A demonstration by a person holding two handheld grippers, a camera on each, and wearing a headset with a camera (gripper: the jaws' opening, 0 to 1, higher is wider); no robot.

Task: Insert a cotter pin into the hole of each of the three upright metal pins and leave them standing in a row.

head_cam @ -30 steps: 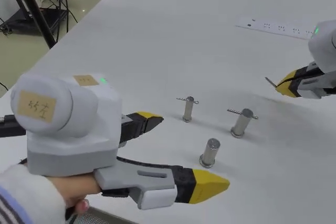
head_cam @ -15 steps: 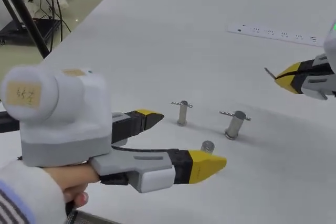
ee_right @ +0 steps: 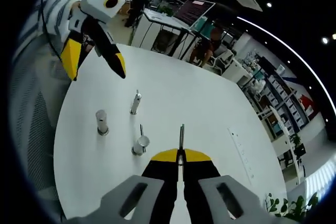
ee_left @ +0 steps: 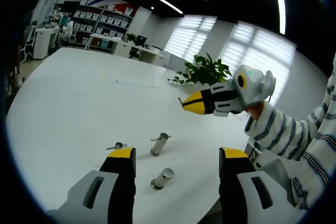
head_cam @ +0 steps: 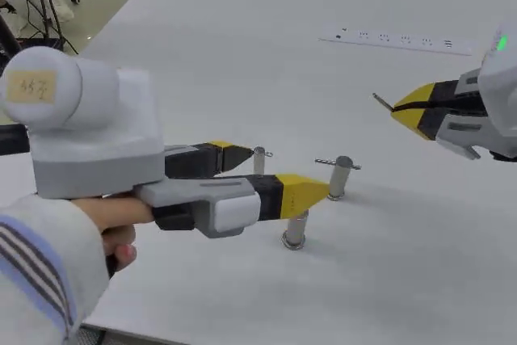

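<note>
Steel and uncrossed, the bare metal pin (head_cam: 295,230) stands upright nearest the near edge of the white bench (head_cam: 242,54), its top partly hidden in the head view by the lower jaw of the left gripper (head_cam: 279,171). Behind it stand the far-left metal pin (head_cam: 258,162) and the far-right metal pin (head_cam: 339,179), each crossed near its top by a fitted cotter pin (head_cam: 329,163). A power strip (head_cam: 396,39) lies well apart toward the far edge. The left gripper's jaws are wide apart and hold nothing. In the left gripper view (ee_left: 178,153) the bare metal pin (ee_left: 163,178) sits just ahead in the gap between them, touching neither. The right gripper (head_cam: 400,112) hovers above the bench on the right, its jaws pressed together on the loose cotter pin (head_cam: 382,103). That pin juts straight out past the tips along the jaws' own line, roughly level and pointing left. In the right gripper view (ee_right: 180,157) the loose cotter pin (ee_right: 181,136) aims past the far-right metal pin, while the bare metal pin (ee_right: 101,123) stands ahead and well to the left of that line, and lower. So the left gripper is much the nearer of the two. It looks placed to steady the upright, and the right gripper would have to swing toward the near edge and come down to bring its level pin across the upright's top. The cross hole is too small to make out, so which way it faces cannot be told.
</note>
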